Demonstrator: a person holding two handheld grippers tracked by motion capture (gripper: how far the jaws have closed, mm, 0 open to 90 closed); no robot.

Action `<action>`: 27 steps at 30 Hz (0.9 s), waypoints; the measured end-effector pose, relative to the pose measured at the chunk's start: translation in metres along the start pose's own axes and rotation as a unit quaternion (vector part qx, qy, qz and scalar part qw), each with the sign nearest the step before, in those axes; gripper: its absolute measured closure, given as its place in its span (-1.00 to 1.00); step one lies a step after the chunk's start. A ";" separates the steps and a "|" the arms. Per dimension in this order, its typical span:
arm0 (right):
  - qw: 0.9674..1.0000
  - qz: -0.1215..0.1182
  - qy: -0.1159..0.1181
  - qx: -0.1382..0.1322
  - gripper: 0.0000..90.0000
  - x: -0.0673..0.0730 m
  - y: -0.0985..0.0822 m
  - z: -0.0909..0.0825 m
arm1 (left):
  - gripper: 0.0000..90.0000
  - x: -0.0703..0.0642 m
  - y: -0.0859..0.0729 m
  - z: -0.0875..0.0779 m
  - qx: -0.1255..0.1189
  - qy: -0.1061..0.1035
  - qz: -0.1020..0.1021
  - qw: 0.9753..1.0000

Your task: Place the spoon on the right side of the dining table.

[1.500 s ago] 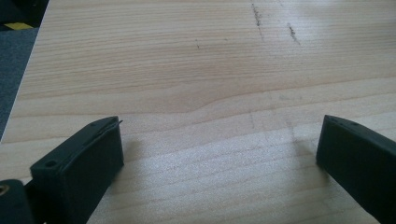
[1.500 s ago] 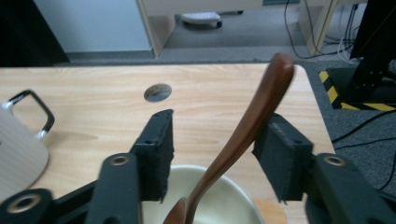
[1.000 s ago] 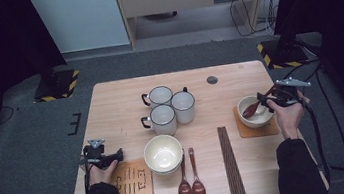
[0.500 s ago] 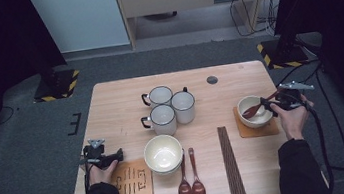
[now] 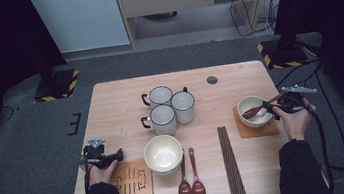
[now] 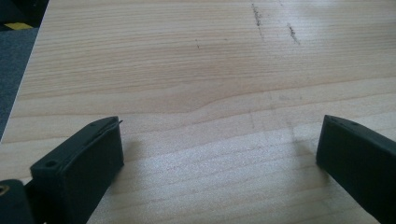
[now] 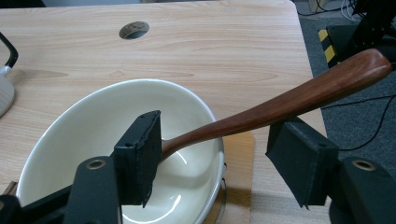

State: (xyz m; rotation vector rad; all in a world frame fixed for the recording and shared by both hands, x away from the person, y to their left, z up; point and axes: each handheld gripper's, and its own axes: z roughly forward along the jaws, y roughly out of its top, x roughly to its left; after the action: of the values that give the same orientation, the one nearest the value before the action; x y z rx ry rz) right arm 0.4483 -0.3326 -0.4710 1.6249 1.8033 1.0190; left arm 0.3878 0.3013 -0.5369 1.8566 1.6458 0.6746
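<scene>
A white bowl sits on a wooden coaster at the table's right side. A dark wooden spoon lies in it, its handle propped on the rim and pointing right. My right gripper is at the handle end. In the right gripper view the spoon passes between the two jaws of that gripper, which stand wide apart and open above the bowl. My left gripper rests at the front left, and in its own view this gripper is open over the bare table.
Three white mugs stand mid-table. A second white bowl sits near the front, with two wooden spoons and dark chopsticks to its right. A patterned coaster lies by my left hand. A cable hole is at the back.
My right gripper has drifted slightly toward the table's near right edge while the spoon stays in the bowl. My left gripper has not moved.
</scene>
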 end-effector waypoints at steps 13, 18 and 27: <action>1.000 0.012 0.006 0.006 -0.22 -0.005 -0.007 0.001 | -1.00 0.000 0.000 0.000 0.000 0.000 0.000 1.000; 1.000 0.018 0.011 0.006 -0.22 -0.005 -0.008 -0.001 | -1.00 0.000 0.000 0.000 0.000 0.000 0.000 1.000; 1.000 0.022 0.012 0.010 -0.24 -0.004 -0.013 -0.007 | -1.00 0.000 0.000 0.000 0.000 0.000 0.000 1.000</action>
State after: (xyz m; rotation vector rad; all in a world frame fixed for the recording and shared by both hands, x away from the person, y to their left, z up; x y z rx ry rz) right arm 0.4359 -0.3381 -0.4781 1.6771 1.8068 1.0476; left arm 0.3878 0.3013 -0.5369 1.8562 1.6459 0.6746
